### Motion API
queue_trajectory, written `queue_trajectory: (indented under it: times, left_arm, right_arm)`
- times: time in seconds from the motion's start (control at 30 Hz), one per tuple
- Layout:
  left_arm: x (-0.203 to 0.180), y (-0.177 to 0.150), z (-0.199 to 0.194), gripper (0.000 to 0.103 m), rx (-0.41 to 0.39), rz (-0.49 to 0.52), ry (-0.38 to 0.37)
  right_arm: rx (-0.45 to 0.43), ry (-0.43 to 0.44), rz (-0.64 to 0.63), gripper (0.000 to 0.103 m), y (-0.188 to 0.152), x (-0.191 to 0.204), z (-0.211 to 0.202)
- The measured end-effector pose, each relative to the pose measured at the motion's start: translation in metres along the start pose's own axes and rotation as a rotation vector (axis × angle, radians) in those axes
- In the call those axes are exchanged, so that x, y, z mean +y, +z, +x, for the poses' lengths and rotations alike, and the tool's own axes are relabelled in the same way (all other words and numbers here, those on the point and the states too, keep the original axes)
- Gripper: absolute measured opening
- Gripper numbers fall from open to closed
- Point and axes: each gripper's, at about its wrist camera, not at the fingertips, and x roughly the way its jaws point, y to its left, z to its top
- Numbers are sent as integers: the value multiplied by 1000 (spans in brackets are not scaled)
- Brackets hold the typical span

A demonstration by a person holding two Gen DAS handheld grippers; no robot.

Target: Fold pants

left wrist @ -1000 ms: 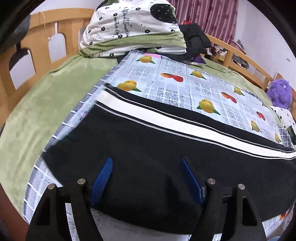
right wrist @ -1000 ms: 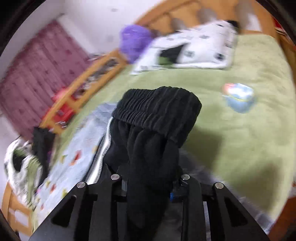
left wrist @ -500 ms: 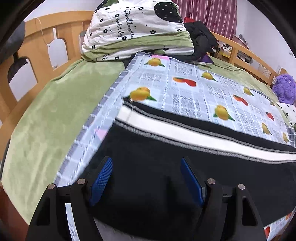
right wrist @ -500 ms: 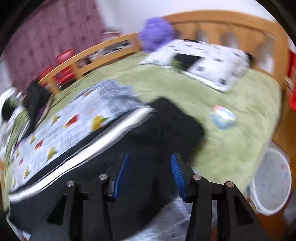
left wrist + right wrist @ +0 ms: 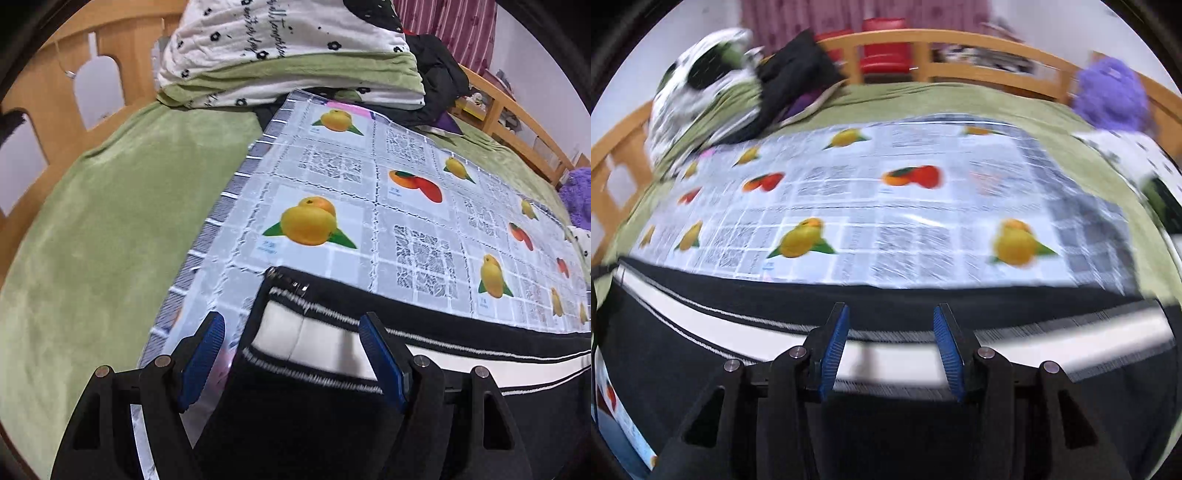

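Note:
The black pants with a white side stripe [image 5: 480, 373] lie stretched along the near edge of a fruit-print cloth [image 5: 369, 206] on the bed. In the left wrist view the leg's cuff end with a small zipper [image 5: 288, 280] lies between the open jaws of my left gripper [image 5: 295, 347]. In the right wrist view the pants [image 5: 738, 332] run across the frame and my right gripper [image 5: 890, 339] is open just above the white stripe, holding nothing. This view is blurred.
A green blanket [image 5: 92, 221] covers the bed. Folded white-and-green bedding [image 5: 288, 55] and dark clothes [image 5: 436, 70] are piled at the head. A wooden rail [image 5: 960, 48] rings the bed. A purple plush toy [image 5: 1112, 96] sits at the far right.
My right gripper let go of the bunched waistband and swung over the flat pants. My left gripper slid along the leg to its cuff end.

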Motion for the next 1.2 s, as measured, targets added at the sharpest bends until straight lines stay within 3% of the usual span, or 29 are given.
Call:
queue_trajectory:
  times: [0.17,0.27,0.3,0.33,0.4,0.57,0.73,0.9,1.03,1.1,1.2]
  left_arm:
    - [1,0,21,74,29,3,5]
    - [2,-4,28,64,56,-6,-21]
    - [1,-5,28,60,53,-3,-14]
    - [1,-6,27,56,45,3,-6]
    - [0,-7,26,33,43,18,5]
    - [0,-6,16,18,23,47,5]
    - [14,-2,4,16,-15,-24,-60]
    - [17,-3,13,16,-11,-66,-55]
    - [7,-5,22,19,11,-24,9]
    - [2,-7,19,26,9,17,45]
    - [0,-11,4,38,2,51,95]
  right_arm:
    - [83,49,-114,47,6,13,41]
    - [144,50,-178,45,-3,19,61]
    - [135,57,-189,38,-5,19,58]
    - [140,85,-195,24,-7,19,56]
    - [147,106,-206,7,-11,22,52]
    - [57,39,-201,2,-7,30,41]
    - [16,51,-139,2,5,24,42]
    - [-1,44,-88,0,10,23,53]
    - [41,25,-121,0,13,33,69]
    - [53,20,-120,0,11,33,73]
    - [-7,0,-48,2,10,16,46]
